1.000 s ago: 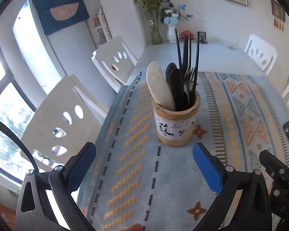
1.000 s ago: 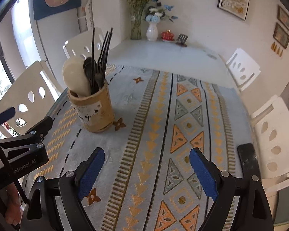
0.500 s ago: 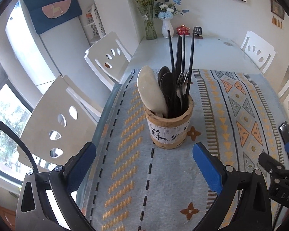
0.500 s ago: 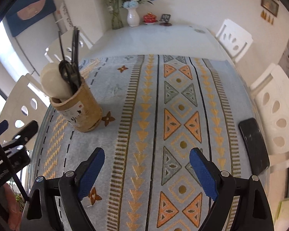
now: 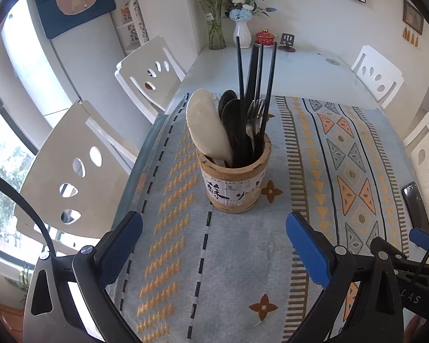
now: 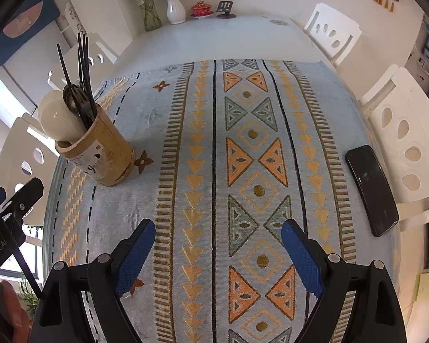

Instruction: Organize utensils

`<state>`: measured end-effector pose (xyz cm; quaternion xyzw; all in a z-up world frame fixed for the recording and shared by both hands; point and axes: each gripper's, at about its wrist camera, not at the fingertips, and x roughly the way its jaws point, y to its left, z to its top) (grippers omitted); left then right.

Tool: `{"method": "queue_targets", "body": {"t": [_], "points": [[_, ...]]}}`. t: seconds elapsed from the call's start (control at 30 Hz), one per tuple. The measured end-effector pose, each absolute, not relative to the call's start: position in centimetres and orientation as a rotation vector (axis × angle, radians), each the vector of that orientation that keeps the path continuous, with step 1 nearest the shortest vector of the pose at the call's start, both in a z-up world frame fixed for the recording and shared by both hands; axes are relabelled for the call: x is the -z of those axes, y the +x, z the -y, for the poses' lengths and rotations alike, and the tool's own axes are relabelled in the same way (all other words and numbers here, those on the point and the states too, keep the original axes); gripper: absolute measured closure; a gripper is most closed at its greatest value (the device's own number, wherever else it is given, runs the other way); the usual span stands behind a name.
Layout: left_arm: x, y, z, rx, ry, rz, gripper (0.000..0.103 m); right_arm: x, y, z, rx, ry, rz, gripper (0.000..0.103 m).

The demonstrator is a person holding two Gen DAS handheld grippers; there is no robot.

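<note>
A bamboo utensil holder [image 5: 234,183] stands upright on the patterned tablecloth [image 5: 314,154]. It holds a pale rice paddle [image 5: 207,127], dark spoons [image 5: 231,114], a fork [image 5: 254,114] and black chopsticks [image 5: 256,80]. My left gripper [image 5: 214,245] hovers just short of the holder, open, nothing between its blue pads. In the right wrist view the same holder [image 6: 100,154] sits at the left, and my right gripper [image 6: 218,251] is open over the middle of the cloth, well right of it and empty.
A black phone [image 6: 371,188] lies near the table's right edge. White chairs [image 5: 71,171] line both sides. At the far end stand a glass vase [image 5: 216,33], a white flower vase [image 5: 241,33] and a red lidded cup [image 5: 264,37]. A window is on the left.
The right gripper's view has rolled and tipped downward, so the holder slid left and the phone came fully into sight. The left view tilted slightly; the holder sits lower and nearer.
</note>
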<state>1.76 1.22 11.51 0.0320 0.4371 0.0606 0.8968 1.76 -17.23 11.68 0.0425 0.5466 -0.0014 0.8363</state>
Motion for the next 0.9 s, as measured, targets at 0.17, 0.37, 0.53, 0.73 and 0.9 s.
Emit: {"method": "queue_targets", "body": {"t": [0.17,0.37,0.53,0.73,0.9], "points": [[-11.4,1.7,-1.1,-0.11,0.06,-0.909,0.002,-11.7,1.6,16.9,-0.002,0.076,-1.16,0.015],[-11.3,1.4,-1.2,-0.1,0.062,-0.908,0.002,-12.1,1.3,16.1,-0.019,0.063,-1.145,0.015],[-11.2,1.2,-1.1,-0.09,0.067,-0.908,0.002,-12.2,1.0,15.2,-0.042,0.042,-1.128,0.015],[-11.2,1.1,-1.0,-0.096,0.065,-0.904,0.002,-12.2,1.2,15.3,-0.04,0.046,-1.125,0.015],[-11.0,1.0,-1.0,-0.096,0.061,-0.913,0.002,-12.3,1.1,15.7,-0.04,0.048,-1.114,0.015]]}}
